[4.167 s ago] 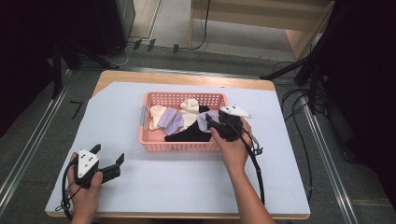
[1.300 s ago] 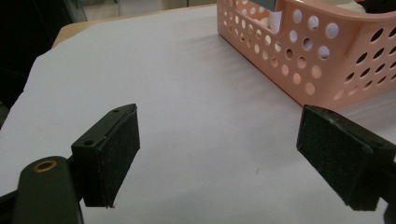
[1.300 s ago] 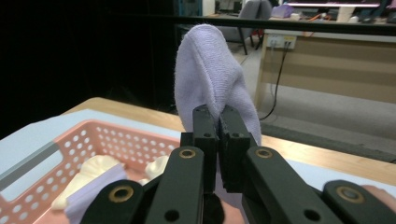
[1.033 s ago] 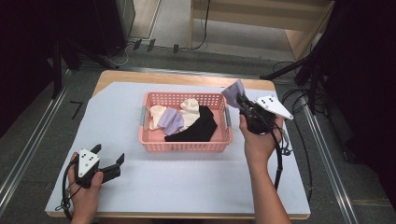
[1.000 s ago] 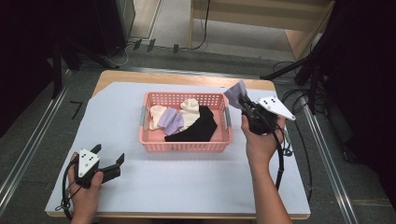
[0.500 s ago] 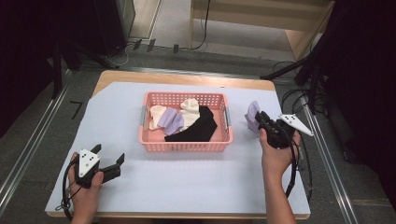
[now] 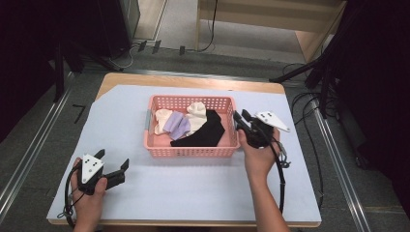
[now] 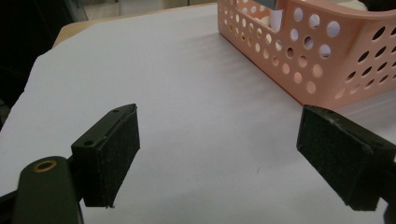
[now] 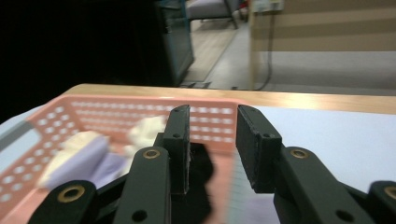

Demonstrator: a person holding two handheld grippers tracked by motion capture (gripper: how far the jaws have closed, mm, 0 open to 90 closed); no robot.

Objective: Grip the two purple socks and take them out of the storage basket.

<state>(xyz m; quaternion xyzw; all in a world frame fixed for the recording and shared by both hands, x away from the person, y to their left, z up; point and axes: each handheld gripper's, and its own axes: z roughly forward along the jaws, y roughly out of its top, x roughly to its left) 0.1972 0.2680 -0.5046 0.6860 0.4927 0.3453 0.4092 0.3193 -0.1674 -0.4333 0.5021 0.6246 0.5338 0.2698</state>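
Two claws – left wide, right narrowly parted, empty – one basket

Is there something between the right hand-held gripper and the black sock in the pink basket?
Yes, the right wall of the pink basket. The right hand-held gripper is outside, beside that wall; its jaws have just been opening, with nothing between them. The black sock lies just inside, uncovered from above.

basket: blurred, cut off at left edge
lilac cloth: partly behind right hand-held gripper, kind unclear
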